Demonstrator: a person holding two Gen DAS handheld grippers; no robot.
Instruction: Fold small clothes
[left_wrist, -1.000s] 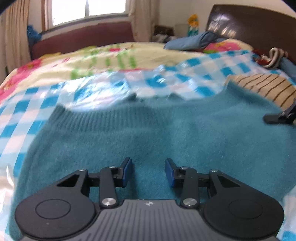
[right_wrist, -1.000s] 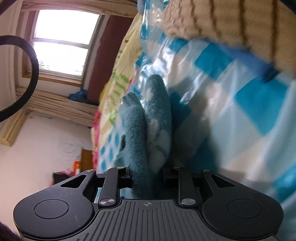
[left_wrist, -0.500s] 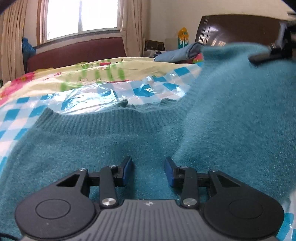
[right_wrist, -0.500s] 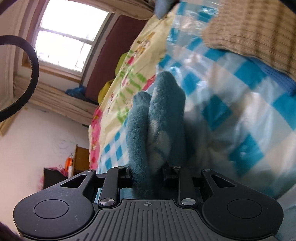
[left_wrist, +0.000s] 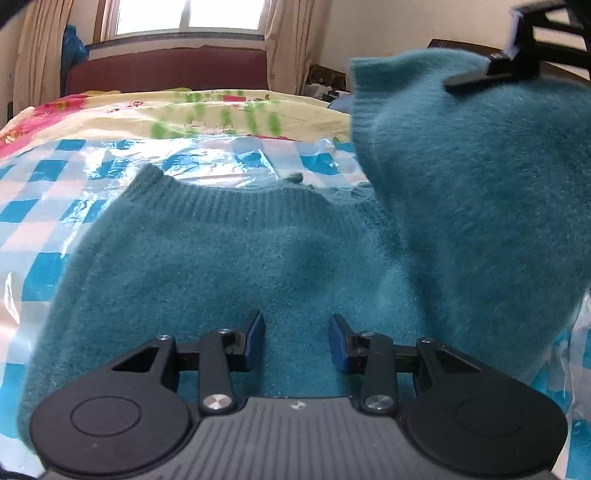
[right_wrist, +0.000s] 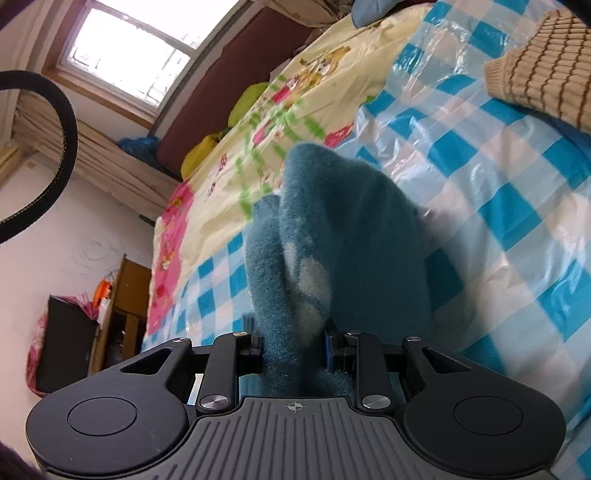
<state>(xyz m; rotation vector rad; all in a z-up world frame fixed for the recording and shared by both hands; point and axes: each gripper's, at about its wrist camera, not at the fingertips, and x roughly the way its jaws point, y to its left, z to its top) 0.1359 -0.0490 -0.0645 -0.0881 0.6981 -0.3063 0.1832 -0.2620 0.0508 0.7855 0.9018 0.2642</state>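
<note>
A fuzzy teal sweater (left_wrist: 229, 258) lies on the blue-and-white checked plastic sheet (left_wrist: 44, 192) on the bed, its ribbed edge toward the window. My left gripper (left_wrist: 297, 341) is open, its blue pads resting low over the sweater's middle. My right gripper (right_wrist: 293, 347) is shut on a bunched edge of the sweater (right_wrist: 325, 229) and holds it lifted above the sheet. In the left wrist view that raised part stands as a tall flap (left_wrist: 472, 177) at the right, with the right gripper (left_wrist: 517, 55) at its top.
A tan sweater with brown stripes (right_wrist: 543, 81) lies at the far right on the sheet. A floral yellow bedspread (left_wrist: 184, 110) lies beyond the sheet, then a dark red headboard (left_wrist: 166, 70) and window. A wooden cabinet (right_wrist: 122, 306) stands beside the bed.
My right gripper has lifted the sweater's right side up and carried it leftward over the body. The left gripper stayed open on the sweater, shifting slightly.
</note>
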